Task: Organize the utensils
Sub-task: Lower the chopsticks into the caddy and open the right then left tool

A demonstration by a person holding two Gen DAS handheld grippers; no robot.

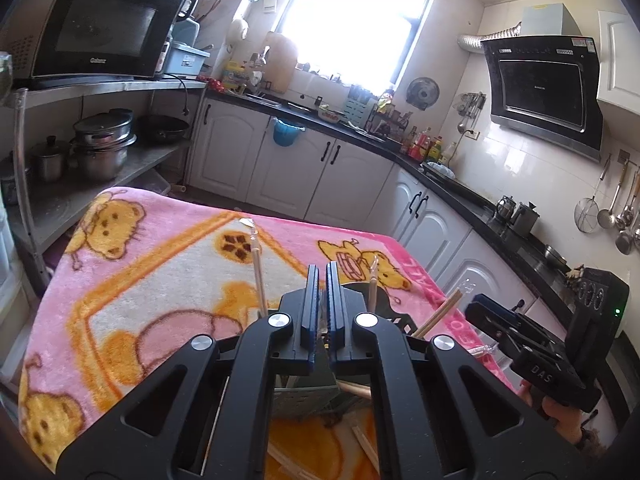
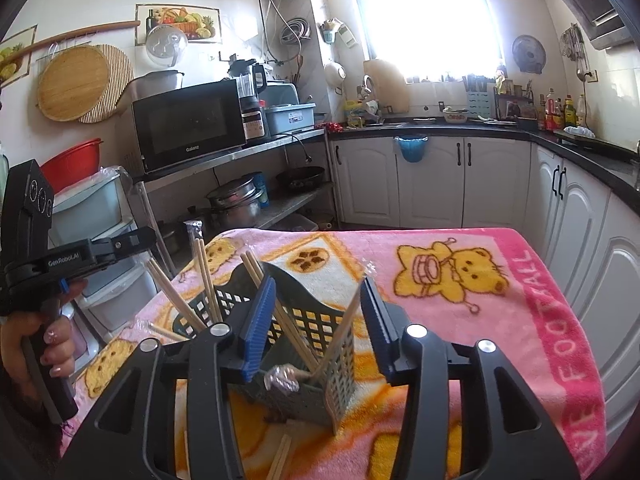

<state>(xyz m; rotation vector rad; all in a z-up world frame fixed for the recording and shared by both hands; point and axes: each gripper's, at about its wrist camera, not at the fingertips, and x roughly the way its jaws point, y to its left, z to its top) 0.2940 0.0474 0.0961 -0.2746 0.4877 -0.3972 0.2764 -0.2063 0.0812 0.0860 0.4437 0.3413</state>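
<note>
In the right wrist view the right gripper (image 2: 320, 316) fills the bottom of the frame, its blue pads (image 2: 258, 322) standing apart, released, with nothing pressed between them. Just behind them, in the lower centre, stands the holder (image 2: 304, 320), a grey-green plastic basket with a lattice wall, on the pink blanket (image 2: 460, 320) with yellow bears. Several wooden chopsticks (image 2: 206, 276) lean in it at different angles, some with clear wrapping at the top end, and one crumpled wrapper lies near its base. More chopsticks (image 2: 280, 456) lie flat on the blanket at the bottom edge. At the left edge a hand (image 2: 38, 344) holds the left gripper (image 2: 148, 236), which points to the right toward the holder. In the left wrist view the left gripper (image 1: 322, 300) is at the bottom centre, its jaws clenched together; whether a thin thing sits between them I cannot tell. The holder (image 1: 360, 292) is mostly hidden behind it, with chopsticks (image 1: 259, 276) rising on both sides. The right gripper (image 1: 480, 308) enters from the lower right. A microwave (image 1: 100, 28) stands on a shelf in the upper left.
</note>
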